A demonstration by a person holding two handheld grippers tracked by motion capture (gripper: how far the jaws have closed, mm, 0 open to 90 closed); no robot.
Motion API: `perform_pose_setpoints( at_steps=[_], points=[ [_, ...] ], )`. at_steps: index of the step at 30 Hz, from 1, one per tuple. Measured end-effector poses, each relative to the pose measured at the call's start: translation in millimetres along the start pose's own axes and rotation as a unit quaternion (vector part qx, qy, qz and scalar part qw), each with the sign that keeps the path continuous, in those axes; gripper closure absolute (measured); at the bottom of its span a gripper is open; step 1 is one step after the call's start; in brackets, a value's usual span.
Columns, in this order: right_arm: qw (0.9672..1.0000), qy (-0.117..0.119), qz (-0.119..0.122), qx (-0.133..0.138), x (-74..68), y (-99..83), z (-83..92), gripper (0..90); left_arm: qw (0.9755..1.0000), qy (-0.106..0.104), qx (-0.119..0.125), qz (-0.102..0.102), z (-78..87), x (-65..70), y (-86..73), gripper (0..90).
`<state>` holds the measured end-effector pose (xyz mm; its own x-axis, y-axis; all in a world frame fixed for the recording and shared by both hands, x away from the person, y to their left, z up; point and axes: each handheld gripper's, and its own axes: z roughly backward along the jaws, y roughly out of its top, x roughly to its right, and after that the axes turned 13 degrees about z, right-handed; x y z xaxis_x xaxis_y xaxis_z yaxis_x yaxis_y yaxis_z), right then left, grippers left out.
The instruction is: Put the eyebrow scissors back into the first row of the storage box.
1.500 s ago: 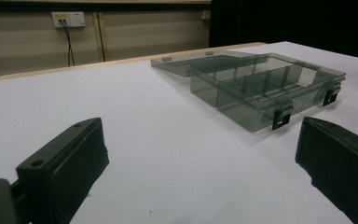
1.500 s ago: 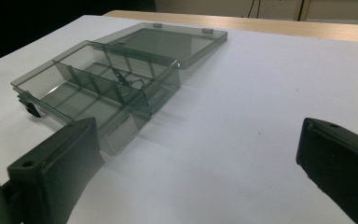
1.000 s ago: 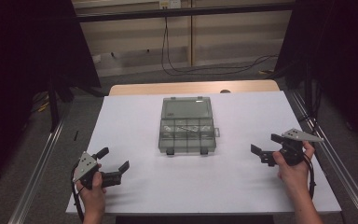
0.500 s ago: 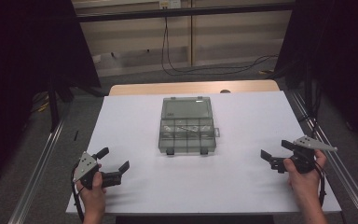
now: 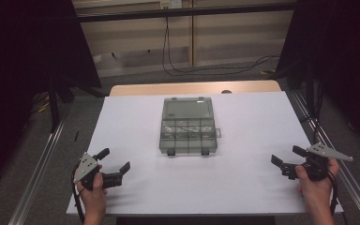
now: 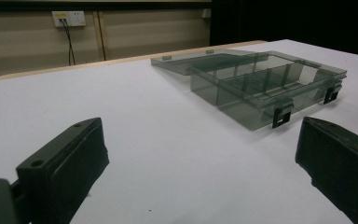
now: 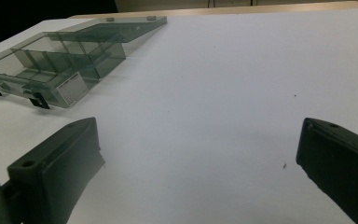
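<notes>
From the high view, a smoky clear organiser box lies at the middle of the white desk, its lid folded back flat toward the far edge and its divided tray facing up. The compartments look empty, though the tint makes small contents hard to rule out. The left gripper sits near the front left corner, held in a hand, its fingers spread apart with nothing between them. The right gripper rests near the front right edge, likewise spread wide and empty. Both are well apart from the box, one on either side and nearer the person. Judging by this, the box stands open but neither gripper is engaged with it, so any handling of it is yet to come.

In the left gripper view, the box lies ahead and to the right, beyond the gap between the two black fingers. Its two dark latches face the camera. The fingers stand wide open over bare desk.

In the right gripper view, the box lies ahead and to the left, with a small white label on its near wall. The fingers here are also wide apart, holding nothing, with the box well clear of them.
</notes>
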<state>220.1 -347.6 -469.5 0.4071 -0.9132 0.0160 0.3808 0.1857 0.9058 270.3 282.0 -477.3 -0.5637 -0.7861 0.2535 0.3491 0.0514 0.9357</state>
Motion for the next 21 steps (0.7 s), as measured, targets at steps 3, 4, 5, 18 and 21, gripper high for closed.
perform_pose_setpoints(
  at_steps=[3, 4, 5, 18, 21],
  points=[
    [1.0000, -0.003, -0.007, 0.002, 0.4, -4.1, 3.5, 0.0, 1.0000, 0.003, 0.002, 0.002, 0.2, 0.1, -0.1, 1.7],
    [1.0000, -0.007, -0.007, 0.002, 0.6, -6.1, 5.4, 0.0, 1.0000, 0.001, 0.001, 0.002, 0.2, 0.2, -0.2, 1.6],
    [0.9999, -0.008, -0.007, 0.005, 0.8, -7.4, 6.8, 0.0, 1.0000, 0.002, 0.001, 0.002, 0.2, 0.2, -0.2, 1.7],
    [0.9992, -0.017, -0.027, 0.025, 5.9, -17.1, 18.2, 0.0, 1.0000, -0.002, 0.000, 0.000, 0.0, -0.1, 0.0, 1.7],
    [0.9992, -0.015, -0.028, 0.025, 7.0, -17.7, 16.9, 0.0, 1.0000, 0.000, 0.000, 0.000, 0.0, -0.1, 0.0, 1.7]
  ],
)
